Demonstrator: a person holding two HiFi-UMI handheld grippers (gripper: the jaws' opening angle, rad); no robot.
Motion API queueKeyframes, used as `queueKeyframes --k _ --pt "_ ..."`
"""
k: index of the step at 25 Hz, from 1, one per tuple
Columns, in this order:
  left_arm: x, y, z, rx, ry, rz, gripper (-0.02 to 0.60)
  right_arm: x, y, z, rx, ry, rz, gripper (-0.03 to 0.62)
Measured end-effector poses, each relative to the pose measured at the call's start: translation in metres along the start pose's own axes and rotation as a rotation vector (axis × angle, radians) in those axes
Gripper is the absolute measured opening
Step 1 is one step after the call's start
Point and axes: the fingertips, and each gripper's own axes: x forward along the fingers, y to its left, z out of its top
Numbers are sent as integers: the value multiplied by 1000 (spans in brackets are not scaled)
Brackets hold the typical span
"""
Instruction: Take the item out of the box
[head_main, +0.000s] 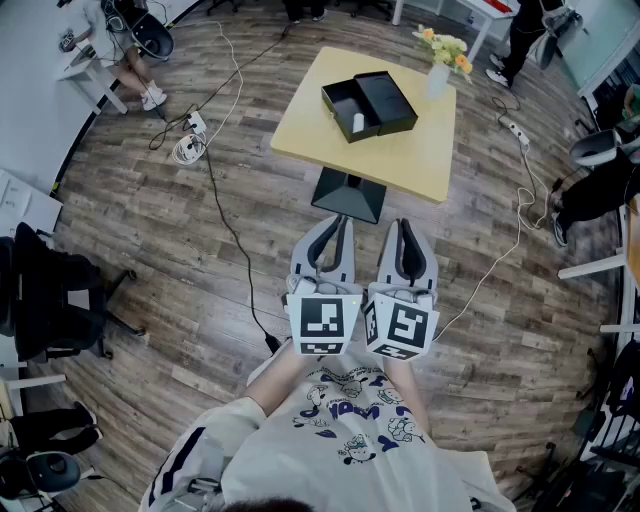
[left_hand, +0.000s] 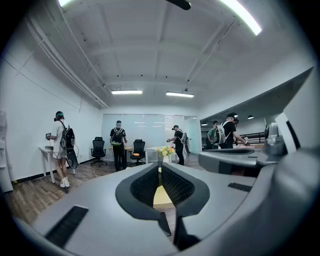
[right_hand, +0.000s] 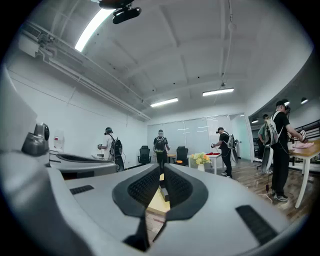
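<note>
An open black box (head_main: 368, 105) lies on the yellow table (head_main: 410, 155) well ahead of me, with a small white item (head_main: 357, 123) inside it. My left gripper (head_main: 338, 224) and right gripper (head_main: 405, 226) are held side by side close to my body, level, short of the table, above the wooden floor. Both have their jaws together with nothing between them. In the left gripper view the left gripper (left_hand: 160, 169) shows only a sliver of the table (left_hand: 161, 198) through its jaws. In the right gripper view the right gripper (right_hand: 163, 175) frames the table (right_hand: 156, 202) likewise.
A vase of flowers (head_main: 441, 62) stands at the table's far corner. The table's dark pedestal base (head_main: 349, 196) sits just ahead of the grippers. Cables and a power strip (head_main: 193, 124) trail over the floor at left. A black office chair (head_main: 48, 290) stands far left. People stand around the room.
</note>
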Motion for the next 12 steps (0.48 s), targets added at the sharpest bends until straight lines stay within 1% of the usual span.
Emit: queueKeyframes --k 12 --pt "11 -1 -2 -7 13 -5 29 8 -6 -2 -4 12 -1 44"
